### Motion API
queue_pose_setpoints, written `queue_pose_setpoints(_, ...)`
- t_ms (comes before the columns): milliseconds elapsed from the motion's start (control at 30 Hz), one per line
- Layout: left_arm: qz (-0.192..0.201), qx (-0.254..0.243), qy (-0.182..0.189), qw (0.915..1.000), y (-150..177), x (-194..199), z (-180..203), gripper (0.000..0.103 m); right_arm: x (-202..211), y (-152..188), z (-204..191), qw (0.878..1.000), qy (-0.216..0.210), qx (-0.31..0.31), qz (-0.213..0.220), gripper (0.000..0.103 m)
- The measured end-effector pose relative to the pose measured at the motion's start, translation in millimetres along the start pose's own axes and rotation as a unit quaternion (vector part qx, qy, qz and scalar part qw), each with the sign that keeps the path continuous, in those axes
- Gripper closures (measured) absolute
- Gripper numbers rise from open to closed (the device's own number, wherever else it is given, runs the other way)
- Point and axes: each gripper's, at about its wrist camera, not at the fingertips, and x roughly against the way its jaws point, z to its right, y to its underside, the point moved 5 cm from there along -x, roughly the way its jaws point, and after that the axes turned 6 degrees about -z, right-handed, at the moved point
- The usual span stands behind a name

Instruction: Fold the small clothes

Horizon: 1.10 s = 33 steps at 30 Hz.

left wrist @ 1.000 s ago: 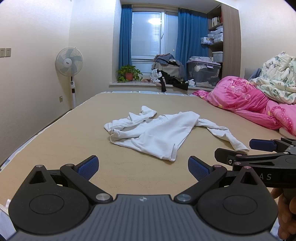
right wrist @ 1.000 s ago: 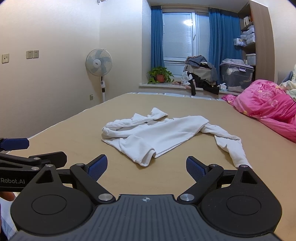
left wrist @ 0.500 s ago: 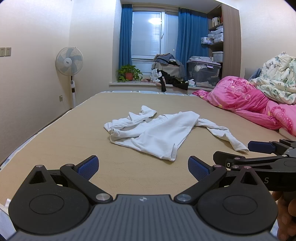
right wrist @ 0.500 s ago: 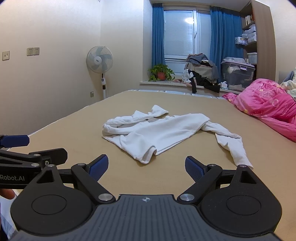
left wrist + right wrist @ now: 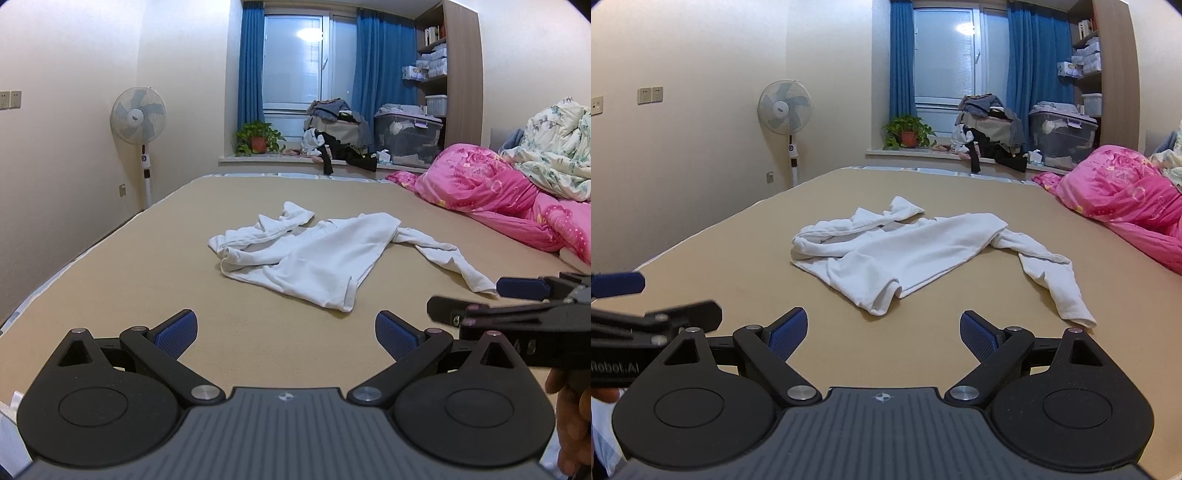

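Observation:
A small white long-sleeved garment (image 5: pixel 317 254) lies crumpled on the tan bed (image 5: pixel 110 288), one sleeve trailing to the right. It also shows in the right wrist view (image 5: pixel 905 251). My left gripper (image 5: pixel 284 332) is open and empty, held above the bed short of the garment. My right gripper (image 5: pixel 882 332) is open and empty, also short of the garment's near edge. The right gripper shows from the side at the right of the left wrist view (image 5: pixel 517 306). The left gripper shows at the left of the right wrist view (image 5: pixel 635 306).
A pink quilt (image 5: pixel 498 195) and a floral quilt (image 5: pixel 554 162) lie piled on the bed's right side. A standing fan (image 5: pixel 138 118) is by the left wall. A windowsill with a plant (image 5: pixel 258 138), clothes and a storage box (image 5: pixel 406 138) is beyond the bed.
Both grippers have moved a little forward toward the garment and stayed open. The garment has not moved.

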Motion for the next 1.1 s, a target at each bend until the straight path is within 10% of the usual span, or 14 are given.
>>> queue_pose_setpoints(267, -0.034, -0.003, 0.01, 0.9994, 8.3, -19.2, 0.6, 0.008, 2.4, -16.2, 26.9, 0.998, 0.019, -0.046, 0.033, 0.032)
queue_pose_setpoints(333, -0.054, -0.006, 0.016, 0.9984, 5.0, -35.4, 0.2, 0.042, -0.6, -20.9, 36.9, 0.997, 0.02, -0.068, 0.022, 0.041)
queue_pose_setpoints(433, -0.073, -0.007, 0.013, 0.9972, -7.3, -68.7, 0.4, 0.062, -6.0, -29.1, 52.7, 0.995, 0.003, -0.098, 0.019, 0.056)
queue_pose_setpoints(667, -0.13, 0.105, 0.022, 0.9857, -40.7, -176.8, 4.3, 0.059, -18.2, -37.7, 91.1, 0.988, 0.0, -0.156, 0.009, 0.055)
queue_pose_setpoints(900, -0.162, 0.236, -0.002, 0.9581, -60.7, -271.5, 16.3, 0.012, -34.9, -38.0, 106.3, 0.982, 0.001, -0.187, -0.02, 0.055)
queue_pose_setpoints(1100, -0.212, 0.238, -0.051, 0.9464, -48.5, -322.9, 42.7, 0.014, -42.2, -38.2, 112.1, 0.981, 0.008, -0.191, -0.034, 0.051)
